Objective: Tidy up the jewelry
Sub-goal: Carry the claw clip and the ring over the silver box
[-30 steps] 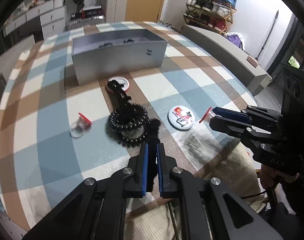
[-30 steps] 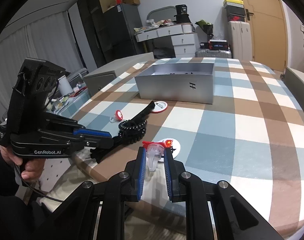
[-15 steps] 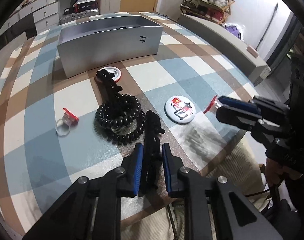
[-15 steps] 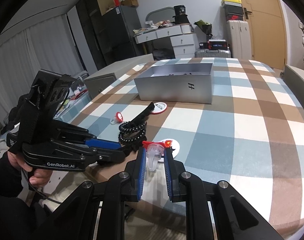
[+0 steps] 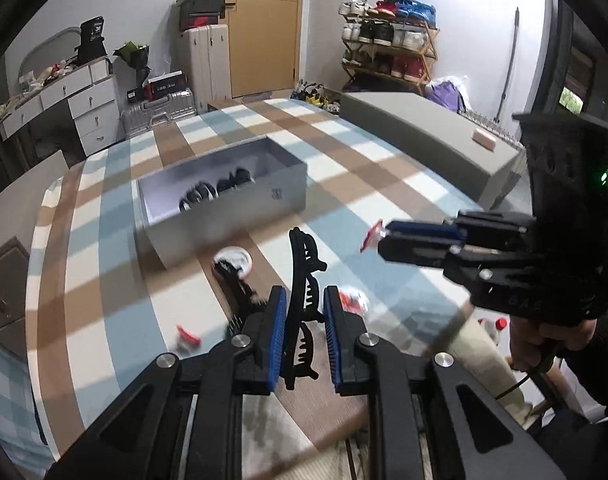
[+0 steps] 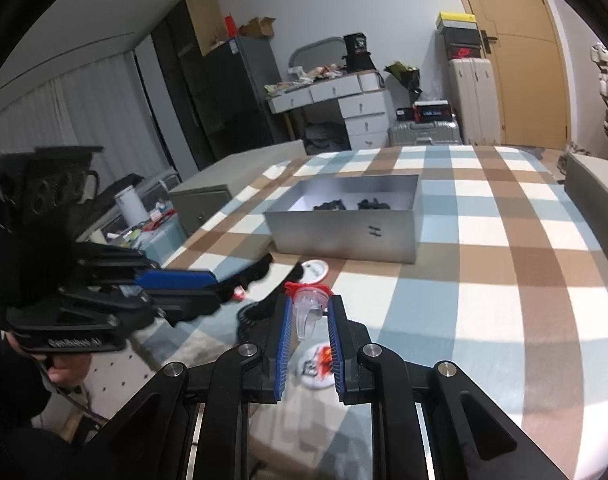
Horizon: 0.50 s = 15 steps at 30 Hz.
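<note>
The left gripper (image 5: 302, 334) is clamping a long black plastic toothed hair claw (image 5: 300, 296) between its blue ribbed pads (image 5: 278, 332), the claw standing upright and lifted clear of the cloth; its jaws have just been opening slightly, with the claw between them all the while. The right gripper (image 6: 309, 342) is gripping a small clear plastic ring with a red top (image 6: 308, 308), jaws drawn in narrow against it, the ring raised above the table (image 6: 503, 280) with its blue, brown and white checked cloth. Lying on the cloth just below are a round white badge with red print (image 6: 317, 362), a coil of black beads (image 6: 250, 314) partly hidden, a second red-topped clear ring (image 5: 188, 338), blurred, and another black hair claw (image 5: 236, 286) resting across a round white badge (image 5: 240, 258). Farther back, an open rectangular silver-grey box (image 6: 343, 236) is standing on the cloth, holding several dark hair pieces (image 5: 218, 188). Beyond the table are sitting a white chest of drawers (image 6: 343, 108) and a pale suitcase (image 6: 473, 100).
</note>
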Tool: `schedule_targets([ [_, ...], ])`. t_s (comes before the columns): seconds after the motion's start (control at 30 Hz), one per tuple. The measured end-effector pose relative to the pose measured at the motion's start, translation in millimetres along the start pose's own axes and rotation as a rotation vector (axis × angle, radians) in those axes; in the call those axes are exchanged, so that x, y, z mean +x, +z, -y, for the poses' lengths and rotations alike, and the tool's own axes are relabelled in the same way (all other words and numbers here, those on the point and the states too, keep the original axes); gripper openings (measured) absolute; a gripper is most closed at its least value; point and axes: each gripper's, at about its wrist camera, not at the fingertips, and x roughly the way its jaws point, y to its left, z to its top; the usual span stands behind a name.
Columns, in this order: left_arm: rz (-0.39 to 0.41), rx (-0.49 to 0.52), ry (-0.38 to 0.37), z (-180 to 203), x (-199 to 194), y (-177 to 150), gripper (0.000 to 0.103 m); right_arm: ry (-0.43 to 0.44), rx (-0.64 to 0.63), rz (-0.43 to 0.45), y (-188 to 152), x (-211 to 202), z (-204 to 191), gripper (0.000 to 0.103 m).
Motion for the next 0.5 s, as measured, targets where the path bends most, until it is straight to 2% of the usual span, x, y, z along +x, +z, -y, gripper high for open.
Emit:
schedule_targets([
  [0.1, 0.04, 0.002, 0.011, -6.4, -3.9, 15.3, 0.014, 0.009, 0.016, -0.001, 11.7, 3.9, 6.9, 0.017],
  [0.23, 0.114, -0.008, 0.034, -17.5, -10.9, 35.0, 0.014, 0.019, 0.011, 0.043, 30.6, 2.9, 9.8, 0.017],
  [0.4, 0.166, -0.01, 0.081, -33.4, -7.3, 55.8, 0.014, 0.038, -0.009, 0.089, 65.8, 6.3, 9.7, 0.017],
  [0.5, 0.224, 0.019, 0.152, -39.2, -1.0, 65.1, 0.014, 0.025, -0.05, 0.094, 88.2, 13.5, 7.0, 0.017],
])
